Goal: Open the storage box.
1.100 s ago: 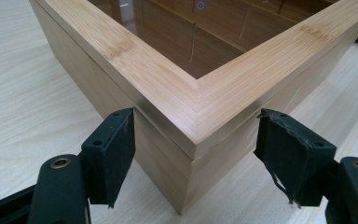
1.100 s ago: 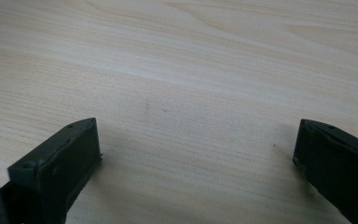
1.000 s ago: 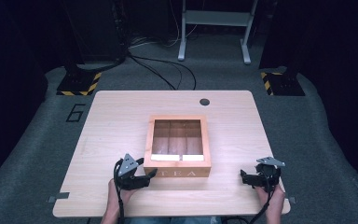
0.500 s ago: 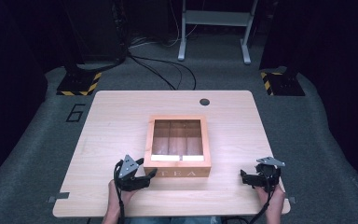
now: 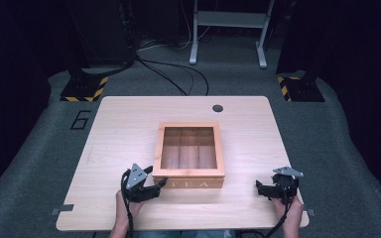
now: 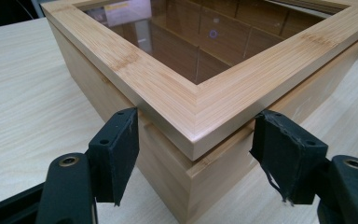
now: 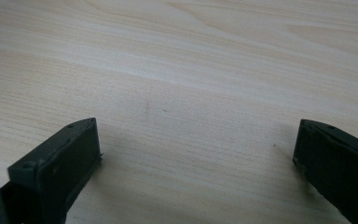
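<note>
A bamboo tea box [image 5: 188,173] with a glass-paned lid and "TEA" on its front stands shut in the middle of the table [image 5: 129,124]. My left gripper [image 5: 158,182] is at the box's near left corner. In the left gripper view its jaws straddle that corner of the tea box [image 6: 168,88], with the pads [image 6: 116,154] against the two walls just under the lid's overhang; left gripper [image 6: 196,158]. My right gripper [image 5: 259,187] rests near the table's front right edge, well apart from the box. It stands open over bare wood [image 7: 191,70]; right gripper [image 7: 196,149].
A round black cable hole [image 5: 218,107] sits at the table's far edge. Beyond the table lie grey carpet, loose cables [image 5: 178,74], two striped stand bases [image 5: 84,89] [image 5: 297,87] and a white frame [image 5: 228,29]. Bare tabletop lies on both sides of the box.
</note>
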The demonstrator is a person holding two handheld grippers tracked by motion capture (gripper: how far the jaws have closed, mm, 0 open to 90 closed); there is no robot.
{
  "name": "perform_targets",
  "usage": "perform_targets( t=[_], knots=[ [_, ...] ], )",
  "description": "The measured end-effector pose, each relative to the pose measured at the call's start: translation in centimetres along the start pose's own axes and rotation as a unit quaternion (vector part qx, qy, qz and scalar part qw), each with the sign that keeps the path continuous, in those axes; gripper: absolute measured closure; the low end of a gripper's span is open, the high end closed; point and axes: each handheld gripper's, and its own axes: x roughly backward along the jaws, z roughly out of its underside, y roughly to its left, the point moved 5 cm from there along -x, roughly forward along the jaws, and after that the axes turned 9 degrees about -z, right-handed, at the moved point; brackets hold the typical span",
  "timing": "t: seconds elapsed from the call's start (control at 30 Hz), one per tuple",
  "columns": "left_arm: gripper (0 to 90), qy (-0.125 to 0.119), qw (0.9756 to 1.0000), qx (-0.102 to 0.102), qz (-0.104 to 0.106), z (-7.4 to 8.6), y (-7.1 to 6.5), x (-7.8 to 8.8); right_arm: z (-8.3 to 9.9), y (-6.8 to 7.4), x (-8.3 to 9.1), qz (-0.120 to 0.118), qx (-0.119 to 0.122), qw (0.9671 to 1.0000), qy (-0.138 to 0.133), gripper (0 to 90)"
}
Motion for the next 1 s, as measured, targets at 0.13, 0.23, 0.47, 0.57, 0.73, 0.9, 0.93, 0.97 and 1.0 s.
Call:
perform_targets(
  t=[0.13, 0.23, 0.47, 0.57, 0.73, 0.9, 0.93, 0.97, 1.0],
  knots=[
    [31.7, -0.009, 0.9999, -0.003, -0.007, -0.3, -0.1, 0.1, 0.0, 0.0, 0.0, 0.000, 0.000, 1.0000, -0.001, 0.0],
    [31.6, -0.012, 0.9999, -0.006, -0.010, -0.6, 0.0, 0.2, 0.0, 0.0, 0.0, 0.000, 0.000, 1.0000, 0.000, 0.0],
    [32.4, -0.025, 0.9993, -0.014, -0.023, -0.9, 0.0, 0.1, 0.0, 0.0, 0.0, 0.000, 0.001, 1.0000, 0.000, 0.0],
    [32.5, -0.037, 0.9988, -0.014, -0.029, -1.0, 0.0, 0.1, 0.0, 0.0, 0.0, 0.000, 0.000, 1.0000, 0.000, 0.0],
    [32.8, -0.050, 0.9980, -0.015, -0.035, -1.2, 0.0, 0.2, 0.0, 0.0, 0.0, 0.000, 0.000, 1.0000, -0.001, 0.0],
    [36.3, -0.058, 0.9970, -0.017, -0.048, -1.6, 0.2, 0.1, 0.0, 0.0, 0.0, 0.000, 0.000, 1.0000, -0.001, 0.0],
    [37.1, -0.061, 0.9967, -0.016, -0.051, -1.6, 0.2, 0.1, 0.0, 0.0, 0.0, 0.000, 0.000, 1.0000, 0.000, 0.0],
    [37.9, -0.061, 0.9966, -0.015, -0.052, -1.7, 0.3, 0.0, 0.0, 0.0, 0.0, 0.000, -0.001, 1.0000, -0.002, 0.0],
    [38.1, -0.062, 0.9967, -0.012, -0.050, -1.7, 0.3, 0.0, 0.0, 0.0, 0.0, 0.000, 0.000, 1.0000, 0.000, 0.0]
  ],
)
